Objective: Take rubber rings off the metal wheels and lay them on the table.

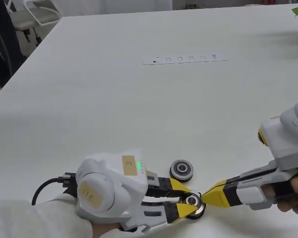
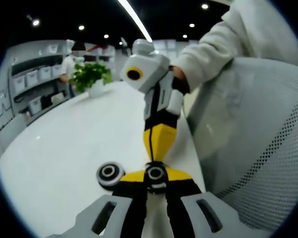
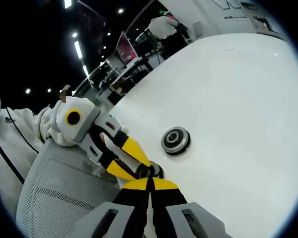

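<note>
2 metal wheels, near worktop (image 1: 139, 114) edge.
One wheel (image 1: 181, 169) flat, black rubber ring (image 1: 172, 171) on; other wheel (image 1: 192, 201) beside it, gripped in left tool (image 1: 190, 202).

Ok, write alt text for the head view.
The left gripper clamps a small wheel while the right gripper, tips shut, meets its rim. A second wheel lies just beyond on the white table.

A socket strip (image 1: 185, 59) lay flat toward the far side. A potted plant (image 2: 91, 75) in a white pot stood at the far end. Shelves (image 2: 32, 84) with white bins lined the wall. A grey mesh chair back (image 2: 258, 148) stood close alongside.
</note>
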Tool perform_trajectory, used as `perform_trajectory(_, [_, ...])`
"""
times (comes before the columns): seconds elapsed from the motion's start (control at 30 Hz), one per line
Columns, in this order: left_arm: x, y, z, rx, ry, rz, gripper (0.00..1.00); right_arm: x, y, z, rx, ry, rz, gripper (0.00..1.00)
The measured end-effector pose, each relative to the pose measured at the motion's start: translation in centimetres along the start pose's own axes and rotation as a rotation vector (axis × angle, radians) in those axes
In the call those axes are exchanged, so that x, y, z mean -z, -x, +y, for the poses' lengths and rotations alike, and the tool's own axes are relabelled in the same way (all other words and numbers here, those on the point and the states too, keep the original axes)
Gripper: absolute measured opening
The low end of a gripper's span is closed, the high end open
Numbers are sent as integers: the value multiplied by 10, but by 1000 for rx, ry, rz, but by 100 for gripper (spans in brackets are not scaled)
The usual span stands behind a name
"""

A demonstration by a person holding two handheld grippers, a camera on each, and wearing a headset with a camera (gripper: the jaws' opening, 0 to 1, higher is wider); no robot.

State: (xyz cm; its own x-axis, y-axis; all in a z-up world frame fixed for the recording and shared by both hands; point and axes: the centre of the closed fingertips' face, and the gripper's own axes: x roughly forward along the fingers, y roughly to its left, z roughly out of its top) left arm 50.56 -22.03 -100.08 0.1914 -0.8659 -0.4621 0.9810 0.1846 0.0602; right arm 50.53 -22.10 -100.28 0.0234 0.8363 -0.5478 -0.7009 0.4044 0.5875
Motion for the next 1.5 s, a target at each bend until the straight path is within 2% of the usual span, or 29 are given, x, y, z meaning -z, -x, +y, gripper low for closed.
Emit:
perform_trajectory(1.07, [1, 1, 2, -6, 21, -10, 14, -5, -2, 6, -10, 41, -5, 0])
perform_trajectory(1.2, [0, 1, 2, -7, 22, -10, 14, -10, -3, 12, -38, 31, -25, 0])
perform_trajectory(1.23, [0, 1, 2, -7, 22, -10, 14, -15, -4, 17, -60, 33, -52, 0])
perform_trajectory(1.27, [0, 1, 2, -7, 22, -10, 14, -22, -4, 17, -49, 29, -87, 0])
perform_trajectory(1.3, [0, 1, 2, -9, 22, -10, 14, -15, -3, 24, -96, 46, -36, 0])
perform_trajectory(1.33, [0, 1, 2, -8, 21, -10, 14, -17, -5, 19, -63, 33, -53, 0])
perform_trajectory(1.47, [0, 1, 2, -10, 15, -7, 14, -14, -5, 15, -55, 23, -44, 0])
perform_trajectory(1.5, [0, 1, 2, -11, 18, -7, 14, -14, -5, 11, -35, 25, -43, 0])
